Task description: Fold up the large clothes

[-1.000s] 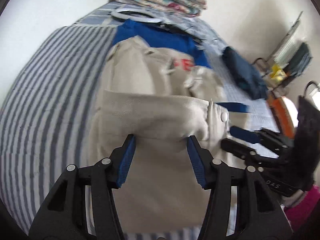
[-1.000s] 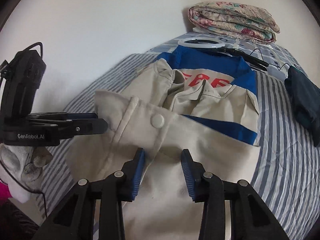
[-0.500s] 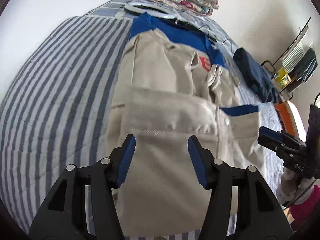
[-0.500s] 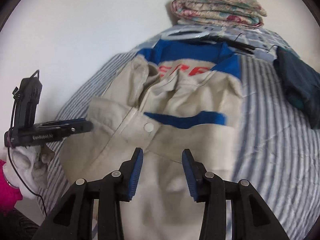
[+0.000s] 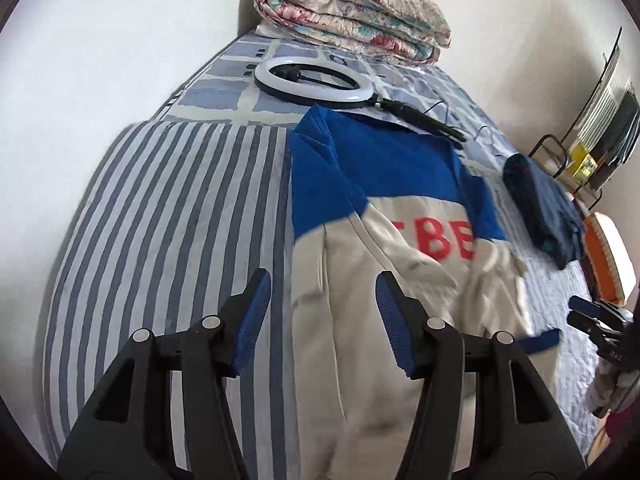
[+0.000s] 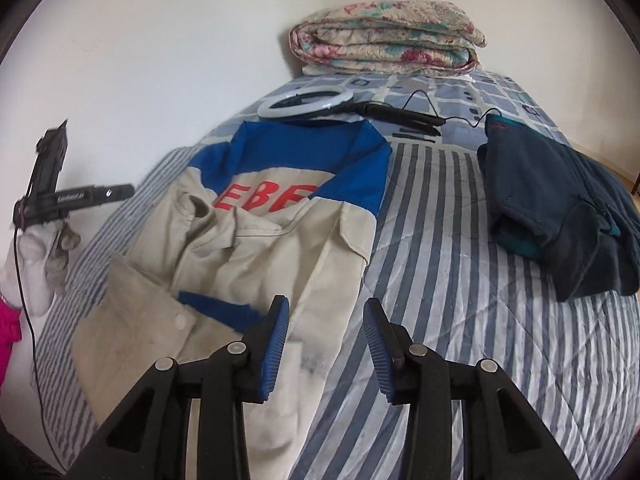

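I have the beige-and-blue work jacket (image 6: 256, 264) lying flat on the striped bed (image 6: 452, 280), one sleeve crossed over its front, and both my left gripper (image 5: 323, 320) and right gripper (image 6: 326, 344) hang over it with jaws apart, holding nothing. For the next fold I judge I should take the two side edges level with each other, pinch through only the layers meant to move, and lift evenly so the crossed sleeve stays put.

Matt creased cloth jacket (image 6: 256, 264) on striped woven bedsheet (image 5: 168, 216); ribbed blue pads (image 6: 276, 344) on black plastic claws.
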Available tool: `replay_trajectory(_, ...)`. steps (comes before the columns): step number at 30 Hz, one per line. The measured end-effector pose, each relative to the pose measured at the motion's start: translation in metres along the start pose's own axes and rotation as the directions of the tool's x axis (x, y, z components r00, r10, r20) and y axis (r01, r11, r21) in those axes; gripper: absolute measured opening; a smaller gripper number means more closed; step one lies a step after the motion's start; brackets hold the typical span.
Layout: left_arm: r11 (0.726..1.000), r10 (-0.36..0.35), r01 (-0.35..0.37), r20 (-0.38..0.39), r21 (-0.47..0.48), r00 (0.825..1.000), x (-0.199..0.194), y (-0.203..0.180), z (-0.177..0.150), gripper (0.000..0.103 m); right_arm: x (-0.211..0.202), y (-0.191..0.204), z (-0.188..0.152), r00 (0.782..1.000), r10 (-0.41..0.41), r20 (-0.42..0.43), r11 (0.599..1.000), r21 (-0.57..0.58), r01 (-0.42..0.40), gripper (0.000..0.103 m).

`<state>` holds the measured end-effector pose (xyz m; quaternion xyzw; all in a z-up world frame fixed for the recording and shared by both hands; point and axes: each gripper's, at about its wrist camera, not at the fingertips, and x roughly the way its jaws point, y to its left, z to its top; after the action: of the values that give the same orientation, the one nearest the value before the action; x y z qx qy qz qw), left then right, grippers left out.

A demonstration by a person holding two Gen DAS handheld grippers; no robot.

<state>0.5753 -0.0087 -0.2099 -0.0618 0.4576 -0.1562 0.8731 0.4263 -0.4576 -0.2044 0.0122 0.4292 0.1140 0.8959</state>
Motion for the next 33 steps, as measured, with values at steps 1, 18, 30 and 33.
replay_trajectory(1, 1.000, 0.000, 0.000, -0.009, 0.012, 1.000, 0.014, -0.001, 0.005, 0.052, 0.010, -0.001, 0.004, 1.000, 0.003, -0.005, 1.000, -0.004, -0.003, 0.039)
replay_trajectory(18, 0.975, -0.205, 0.199, -0.054, -0.098, 0.977, 0.086, 0.034, 0.053, 0.067, 0.093, -0.011, 0.052, 0.989, 0.121, -0.080, 0.985, -0.113, -0.130, 0.057)
replay_trajectory(30, 0.941, -0.260, 0.229, -0.095, -0.250, 0.961, 0.166, 0.056, 0.097, 0.069, 0.148, -0.103, 0.119, 0.983, 0.178, 0.036, 0.936, 0.303, -0.181, 0.059)
replay_trajectory(33, 0.971, -0.206, 0.189, -0.111, -0.147, 0.972, 0.178, 0.033, 0.105, 0.069, 0.170, -0.095, 0.126, 0.988, 0.157, 0.007, 0.942, 0.299, -0.152, 0.059)
